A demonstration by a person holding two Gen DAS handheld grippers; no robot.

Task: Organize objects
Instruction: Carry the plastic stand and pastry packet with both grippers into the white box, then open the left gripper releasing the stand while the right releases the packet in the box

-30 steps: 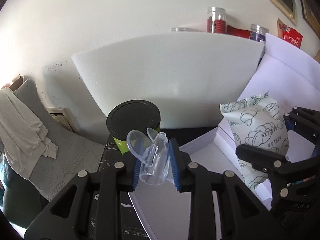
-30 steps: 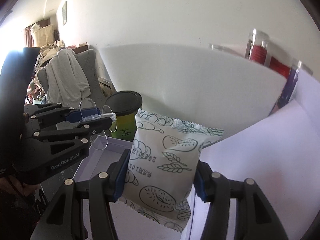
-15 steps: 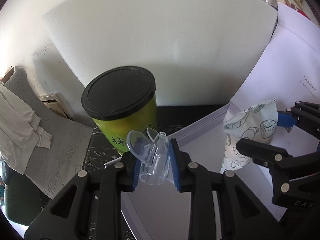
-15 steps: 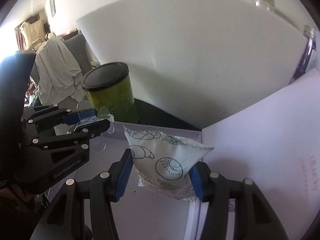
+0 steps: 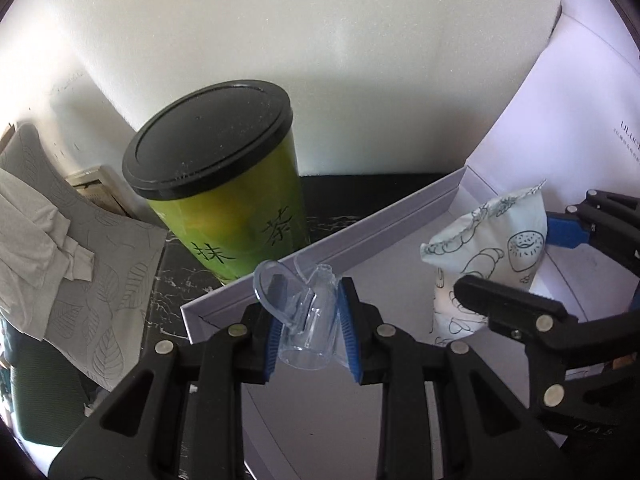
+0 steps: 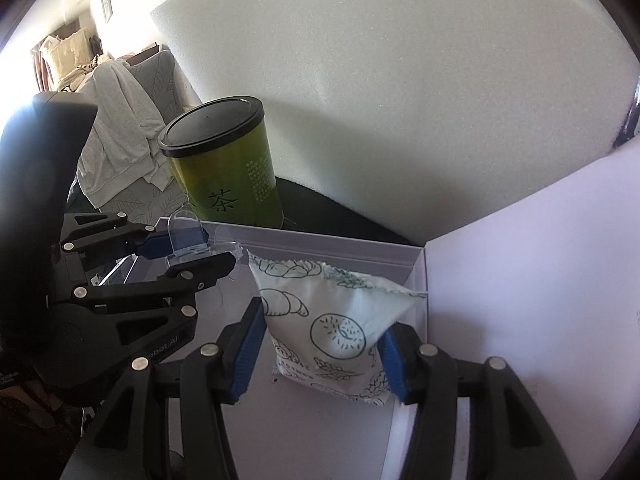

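While poised over the white box (image 5: pixel 360 240) at lower centre: left gripper (image 5: pixel 310 330) pinching a clear clip (image 5: pixel 304 312), right gripper (image 6: pixel 320 344) clamping a snack packet (image 6: pixel 332 320); green canister (image 5: pixel 224 200) just beyond, upper left.

The scoop (image 5: pixel 306 316) is clear glossy plastic; the snack packet (image 6: pixel 336 320) is matt printed film. The green canister (image 5: pixel 224 200) looks glossy under a matt black plastic lid (image 5: pixel 208 138), against a grainy white foam board (image 6: pixel 400 100).

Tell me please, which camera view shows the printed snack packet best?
The right wrist view: the snack packet faces the camera, held between the right gripper pads, drawings clear. The left wrist view shows the packet sideways at the right, partly behind a gripper finger.
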